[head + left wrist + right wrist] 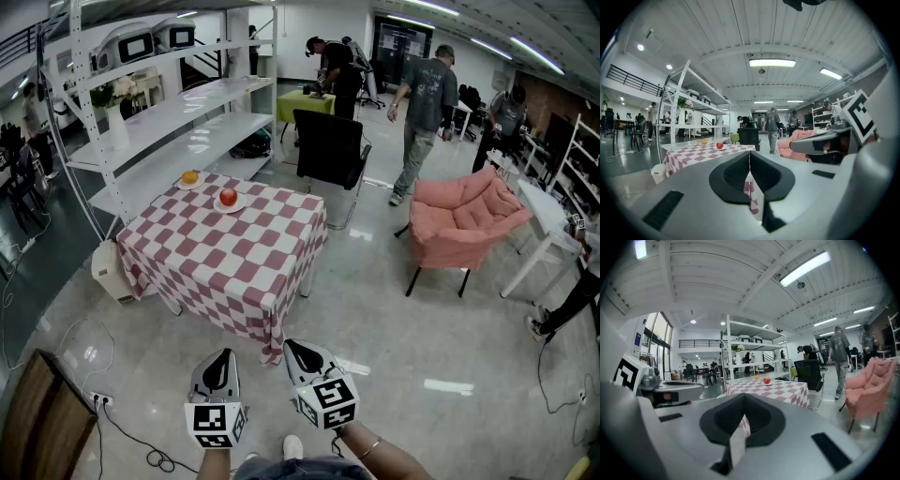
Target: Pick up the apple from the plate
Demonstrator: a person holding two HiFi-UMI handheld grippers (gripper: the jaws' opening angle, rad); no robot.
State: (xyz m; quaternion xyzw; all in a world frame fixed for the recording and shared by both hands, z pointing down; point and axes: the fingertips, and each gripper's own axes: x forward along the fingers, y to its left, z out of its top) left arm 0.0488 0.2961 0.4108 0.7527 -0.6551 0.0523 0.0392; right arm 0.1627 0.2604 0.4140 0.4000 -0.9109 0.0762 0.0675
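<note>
1. Open workshop floor lies between us and the checked table, and we place everything below against that table.
2. Our left gripper has its jaws pressed together with nothing held. In the left gripper view only a sliver of the table shows through the slit lower down.
3. Our right gripper looks the same, with its jaws closed tip to tip and empty.
4. Both grippers hover side by side on the near side of the table, well apart from it, and point roughly level toward it.
5. Further out, the apple sits on a small white plate toward the table's far edge, left of its middle. An orange rests on its own plate near the table's far left corner, close to the apple but not touching it.
6. The coming move turns on this: the apple lies ahead of the jaws, across the table's whole depth.
   - In the head view it stands almost straight ahead of the left gripper, while the right gripper is off to the right of that line.
   - We judge the left a shade nearer, though the difference is slight.
7. The apple is round, so we find no long axis to line the jaws with.
   - It seems to stand upright on the plate, but its stem is too small for us to see.
   - We judge the jaws could close across it from any side once they have opened.
</note>
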